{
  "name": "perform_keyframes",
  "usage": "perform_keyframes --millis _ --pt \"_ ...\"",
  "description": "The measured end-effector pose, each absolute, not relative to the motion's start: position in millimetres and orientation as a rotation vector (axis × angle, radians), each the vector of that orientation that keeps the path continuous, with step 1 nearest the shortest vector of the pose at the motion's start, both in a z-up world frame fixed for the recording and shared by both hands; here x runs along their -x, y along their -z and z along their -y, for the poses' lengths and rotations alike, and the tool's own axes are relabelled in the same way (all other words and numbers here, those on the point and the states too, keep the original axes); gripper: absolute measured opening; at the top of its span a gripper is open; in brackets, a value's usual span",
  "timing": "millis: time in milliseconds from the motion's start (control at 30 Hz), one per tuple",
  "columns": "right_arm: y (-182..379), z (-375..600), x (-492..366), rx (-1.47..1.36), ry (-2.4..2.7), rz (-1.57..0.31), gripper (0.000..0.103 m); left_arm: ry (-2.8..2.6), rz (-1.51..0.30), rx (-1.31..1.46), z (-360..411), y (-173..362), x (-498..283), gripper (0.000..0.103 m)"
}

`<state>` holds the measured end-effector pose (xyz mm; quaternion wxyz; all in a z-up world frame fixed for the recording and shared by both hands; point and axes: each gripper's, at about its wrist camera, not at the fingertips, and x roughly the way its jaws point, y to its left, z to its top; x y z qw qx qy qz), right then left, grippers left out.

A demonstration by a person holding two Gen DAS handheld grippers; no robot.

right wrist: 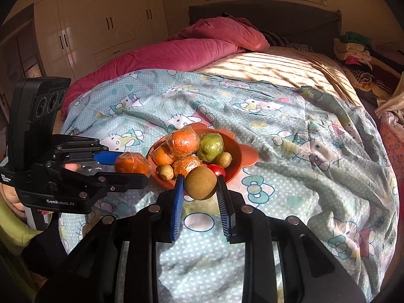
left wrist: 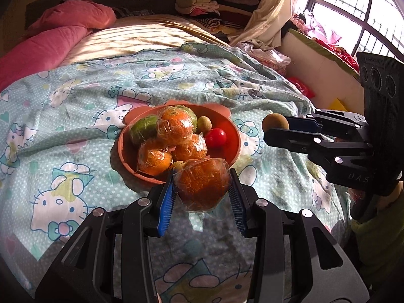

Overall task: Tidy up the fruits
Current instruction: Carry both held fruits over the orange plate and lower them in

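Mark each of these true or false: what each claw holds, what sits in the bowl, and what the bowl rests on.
1. The left claw grips a plastic-wrapped orange. True.
2. The right claw is empty. False: it is shut on a small brown fruit.
3. The orange bowl holds only oranges. False: it also holds a wrapped green fruit, a red tomato and small brown fruits.
4. The bowl sits on a cartoon-cat bedsheet. True.
5. The wrapped orange lies inside the bowl. False: the left claw holds it by the bowl's near rim.
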<state>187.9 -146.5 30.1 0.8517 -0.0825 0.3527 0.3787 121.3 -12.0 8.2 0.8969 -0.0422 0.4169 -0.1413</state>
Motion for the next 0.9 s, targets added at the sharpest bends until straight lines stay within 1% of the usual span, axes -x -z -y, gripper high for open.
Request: perform_keyframes --millis 433,900 --pt "-41.2 148.2 -217.4 0.176 -0.790 -0.736 0.025 0.303 -0.881 0.063 25.4 -3.4 -145.0 0.032" --pt "-22.4 129.6 -245.1 0.219 -0.812 -0.793 0.025 0.318 -0.902 0.061 34.2 8.8 -157.7 0.032"
